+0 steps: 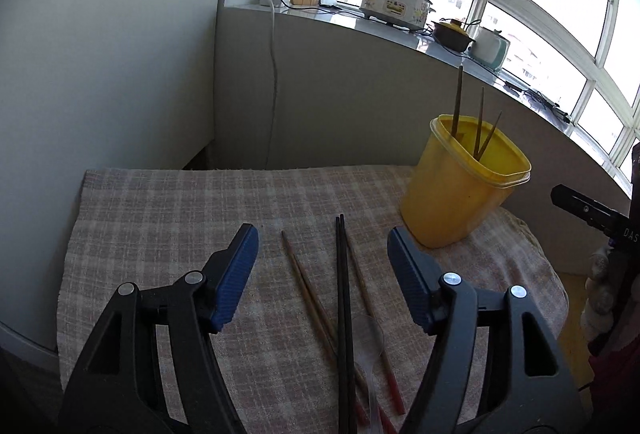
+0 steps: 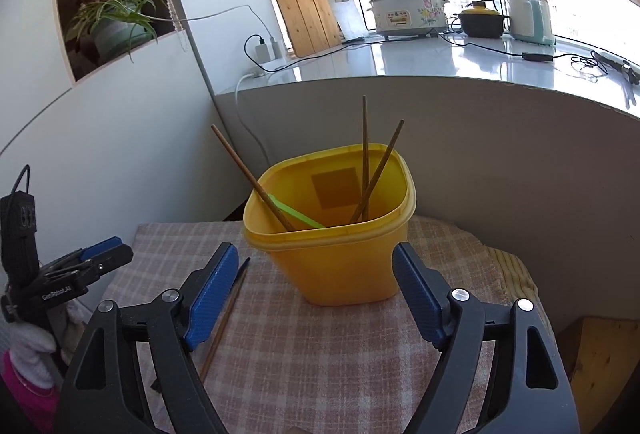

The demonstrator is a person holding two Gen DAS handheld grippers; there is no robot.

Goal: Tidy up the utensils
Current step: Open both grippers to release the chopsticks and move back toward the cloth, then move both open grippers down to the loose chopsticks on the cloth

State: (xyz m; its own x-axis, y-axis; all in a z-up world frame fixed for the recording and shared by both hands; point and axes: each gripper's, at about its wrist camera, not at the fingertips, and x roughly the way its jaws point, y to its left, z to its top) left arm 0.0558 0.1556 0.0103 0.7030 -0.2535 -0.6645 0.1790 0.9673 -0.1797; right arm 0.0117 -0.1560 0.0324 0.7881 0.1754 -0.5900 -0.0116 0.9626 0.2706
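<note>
Table (image 1: pixel 160 202): covered with a checked cloth, pink and beige.
Cup (image 2: pixel 336 234): yellow, stands on the cloth at the far right side, upright.
In cup: three brown chopsticks (image 2: pixel 365 142) lean against the walls, their tips rise above the rim; a green utensil (image 2: pixel 296 213) lies inside too.
Loose chopsticks (image 1: pixel 344 298): a dark pair, two brown ones and one with a red end lie on the cloth, left of the cup, close together and partly crossing.
Clear spoon (image 1: pixel 370 334): lies among these sticks, hard to see.
Left gripper (image 1: pixel 322 246): jaws wide, nothing between the pads; it hangs above the loose chopsticks, which show between the two fingers.
Right gripper (image 2: pixel 314 266): jaws wide, empty; the cup stands just in front, between the lines of the fingers, not touched.
Windowsill (image 2: pixel 440 62): behind the table, carries a cooker (image 2: pixel 408 16), a dark pot (image 2: pixel 480 22) and a kettle (image 2: pixel 528 18).
Plant (image 2: pixel 116 10): in a shelf at the left wall.
</note>
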